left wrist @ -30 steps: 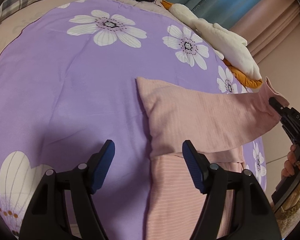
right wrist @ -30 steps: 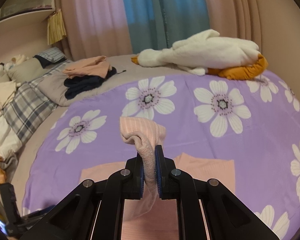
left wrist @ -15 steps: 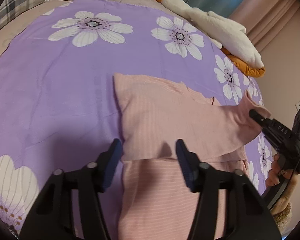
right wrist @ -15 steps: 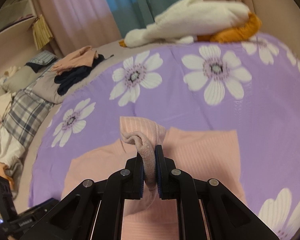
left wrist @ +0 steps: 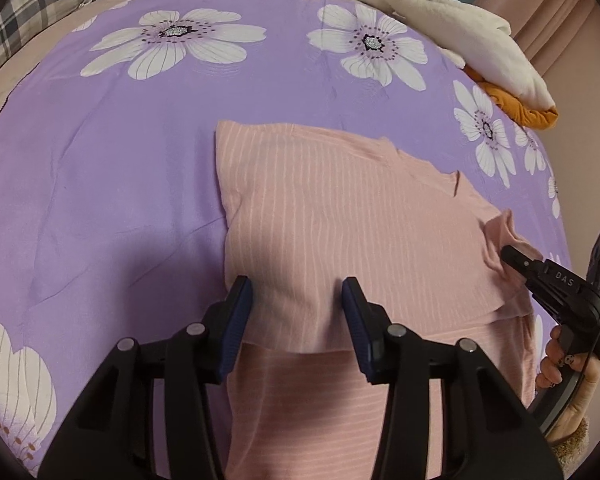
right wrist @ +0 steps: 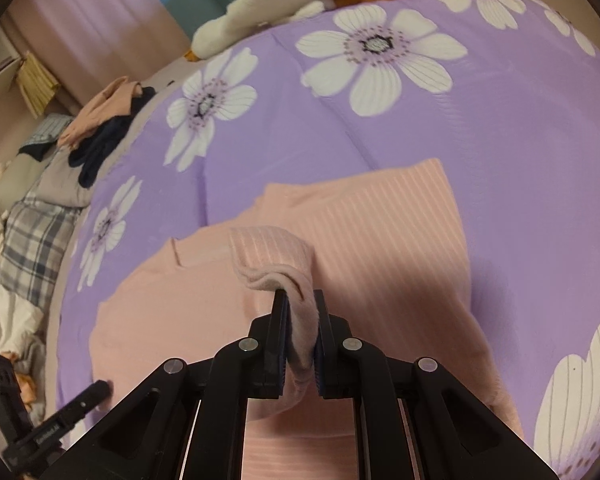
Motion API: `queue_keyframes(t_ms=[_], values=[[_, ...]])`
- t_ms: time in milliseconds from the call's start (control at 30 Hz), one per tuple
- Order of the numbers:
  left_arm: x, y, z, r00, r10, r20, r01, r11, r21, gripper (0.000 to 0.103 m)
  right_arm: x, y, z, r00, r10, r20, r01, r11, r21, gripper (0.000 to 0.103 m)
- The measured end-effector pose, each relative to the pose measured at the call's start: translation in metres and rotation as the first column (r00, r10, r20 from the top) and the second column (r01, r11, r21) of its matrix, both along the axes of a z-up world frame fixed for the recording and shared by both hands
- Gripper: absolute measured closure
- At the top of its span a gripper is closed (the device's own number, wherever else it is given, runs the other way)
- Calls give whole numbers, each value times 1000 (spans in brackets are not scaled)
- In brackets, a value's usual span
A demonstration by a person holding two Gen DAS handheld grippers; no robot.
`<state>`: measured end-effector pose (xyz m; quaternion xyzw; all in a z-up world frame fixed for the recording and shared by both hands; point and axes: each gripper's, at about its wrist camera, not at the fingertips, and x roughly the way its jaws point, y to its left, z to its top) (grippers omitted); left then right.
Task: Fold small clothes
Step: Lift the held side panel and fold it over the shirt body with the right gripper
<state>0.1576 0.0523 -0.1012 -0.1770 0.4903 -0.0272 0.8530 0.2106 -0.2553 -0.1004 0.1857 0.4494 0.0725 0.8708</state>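
A pink striped garment (left wrist: 340, 216) lies on the purple flowered bedspread (left wrist: 100, 168), with one part folded over the rest. My left gripper (left wrist: 296, 312) is open, its blue pads low over the folded edge. My right gripper (right wrist: 298, 336) is shut on the garment's sleeve cuff (right wrist: 276, 260) and holds it over the body of the garment (right wrist: 380, 240). The right gripper also shows at the right edge of the left wrist view (left wrist: 512, 254). The left gripper's tip shows at the lower left of the right wrist view (right wrist: 96, 390).
A white and orange plush toy (left wrist: 460, 40) lies at the far edge of the bed. A pile of dark and peach clothes (right wrist: 108, 120) sits near the pillows, beside a plaid blanket (right wrist: 32, 240). Curtains hang behind.
My right gripper has carried the sleeve cuff across and lower over the garment. My left gripper has moved forward and right over the folded edge and stays open.
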Motion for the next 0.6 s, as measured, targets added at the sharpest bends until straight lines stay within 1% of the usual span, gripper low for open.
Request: queue_keyframes(t_ms=[133, 267, 600], values=[[2, -3, -3, 1000, 7, -7, -6, 1000, 15, 58, 1, -7, -5, 1000, -20, -19, 20, 1000, -12, 92], [2, -5, -4, 1000, 3, -7, -3, 1000, 28, 58, -2, -12, -5, 999, -28, -19, 28, 1000, -7, 92], [1, -4, -5, 1000, 2, -10, -2, 1000, 25, 58, -6, -16, 2, 999, -37, -6, 37, 999, -24, 92]])
